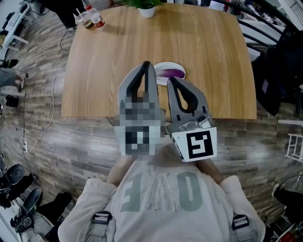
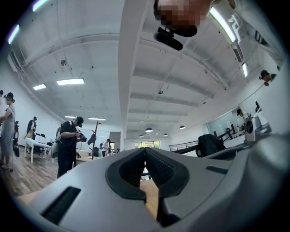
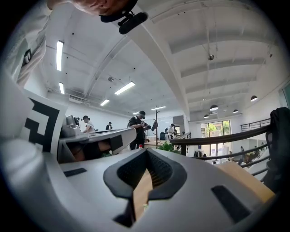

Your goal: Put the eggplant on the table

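On a white plate (image 1: 160,79) near the front edge of the wooden table (image 1: 213,56) lies the purple eggplant (image 1: 172,72). The two grippers partly cover both. My left gripper (image 1: 147,64) is held just left of the plate, its jaws shut with nothing between them. My right gripper (image 1: 171,80) hangs over the plate's front edge, also shut and empty. In the left gripper view the left gripper (image 2: 145,149) points across the room with its tips together. In the right gripper view the right gripper (image 3: 146,152) has its tips together as well. Neither shows the eggplant.
A white pot with a green plant (image 1: 147,10) stands at the table's far edge. A bottle and cups (image 1: 90,19) sit at the far left corner. Dark chairs and a jacket (image 1: 279,71) crowd the right side. A cable (image 1: 47,123) runs over the floor at the left. A person (image 2: 68,145) stands farther off.
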Motion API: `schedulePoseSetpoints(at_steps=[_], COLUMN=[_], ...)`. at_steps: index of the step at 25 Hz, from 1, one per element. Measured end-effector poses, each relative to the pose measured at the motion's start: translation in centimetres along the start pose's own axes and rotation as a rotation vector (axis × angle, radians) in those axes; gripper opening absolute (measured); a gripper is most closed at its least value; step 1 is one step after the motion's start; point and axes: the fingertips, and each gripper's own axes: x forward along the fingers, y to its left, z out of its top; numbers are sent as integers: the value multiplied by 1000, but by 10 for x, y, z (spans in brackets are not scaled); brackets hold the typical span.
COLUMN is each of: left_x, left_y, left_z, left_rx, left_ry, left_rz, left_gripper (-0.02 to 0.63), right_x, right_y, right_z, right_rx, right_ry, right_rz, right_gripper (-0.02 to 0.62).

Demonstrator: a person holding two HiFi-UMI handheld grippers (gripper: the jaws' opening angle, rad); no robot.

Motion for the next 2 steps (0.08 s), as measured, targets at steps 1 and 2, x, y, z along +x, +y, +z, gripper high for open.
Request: schedulePoseSetpoints(at_steps=[1,2], left_x=[0,0], left_y=[1,2], left_z=[0,0], left_rx=[-1,-3], left_ry=[0,0], left_rz=[0,1], left_gripper=[9,9], right_x=[0,1], right_y=[1,2], right_z=[-1,-2], right_rx=[4,9], right_ry=[1,2], right_rz=[3,5], right_gripper=[18,18])
